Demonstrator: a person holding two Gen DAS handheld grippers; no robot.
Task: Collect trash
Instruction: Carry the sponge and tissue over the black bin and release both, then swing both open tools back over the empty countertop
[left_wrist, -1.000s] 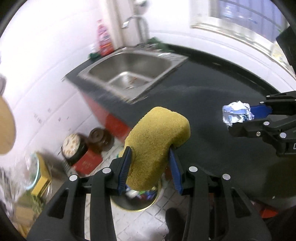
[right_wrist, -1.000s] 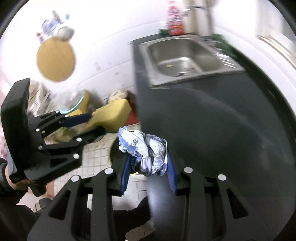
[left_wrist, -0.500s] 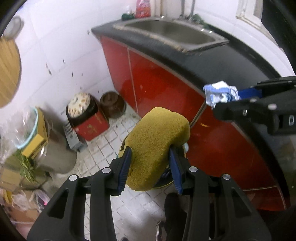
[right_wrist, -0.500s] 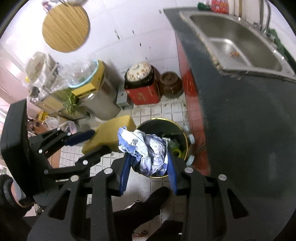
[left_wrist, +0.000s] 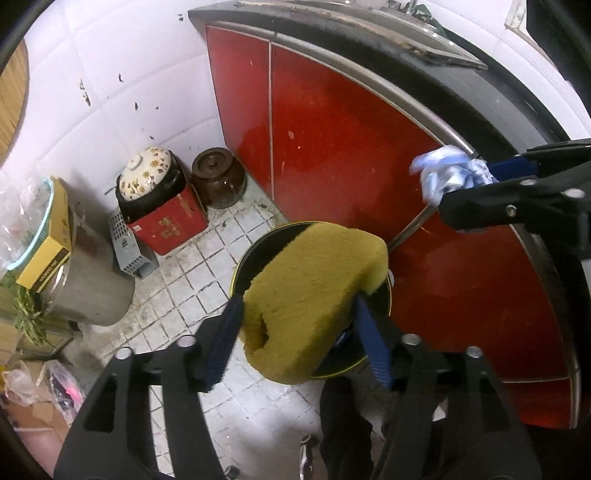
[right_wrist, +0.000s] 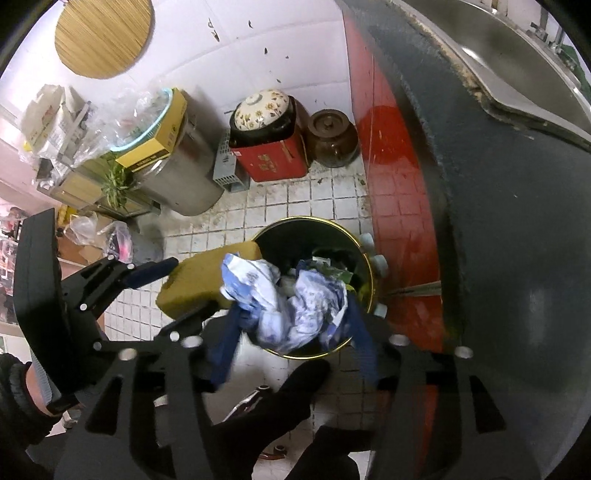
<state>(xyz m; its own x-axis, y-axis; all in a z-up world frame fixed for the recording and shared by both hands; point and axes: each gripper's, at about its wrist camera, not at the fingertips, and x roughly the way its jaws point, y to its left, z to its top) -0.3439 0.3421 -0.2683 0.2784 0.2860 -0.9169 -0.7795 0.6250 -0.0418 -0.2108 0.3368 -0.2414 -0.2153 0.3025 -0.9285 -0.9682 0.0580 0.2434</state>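
Observation:
My left gripper (left_wrist: 299, 343) is shut on a yellow sponge (left_wrist: 314, 291) and holds it over a round black trash bin (left_wrist: 258, 254) with a gold rim on the tiled floor. My right gripper (right_wrist: 295, 339) is shut on a crumpled blue-and-white wrapper (right_wrist: 284, 299), also above the bin (right_wrist: 325, 229), which holds other trash. The right gripper also shows in the left wrist view (left_wrist: 491, 177) at the right, higher up, with the wrapper (left_wrist: 447, 173). The left gripper with the sponge (right_wrist: 199, 280) shows in the right wrist view, at the bin's left rim.
A red cabinet (left_wrist: 332, 133) under a dark counter (right_wrist: 517, 206) stands just right of the bin. A flowered pot on a red box (left_wrist: 162, 206), a brown jar (left_wrist: 218, 177) and a steel drum (left_wrist: 88, 280) stand by the wall. The person's dark shoe (right_wrist: 280, 398) is near the bin.
Both grippers have moved off the counter and down toward the floor, so the sponge and the wrapper now hang over the trash bin. Both still hold their loads.

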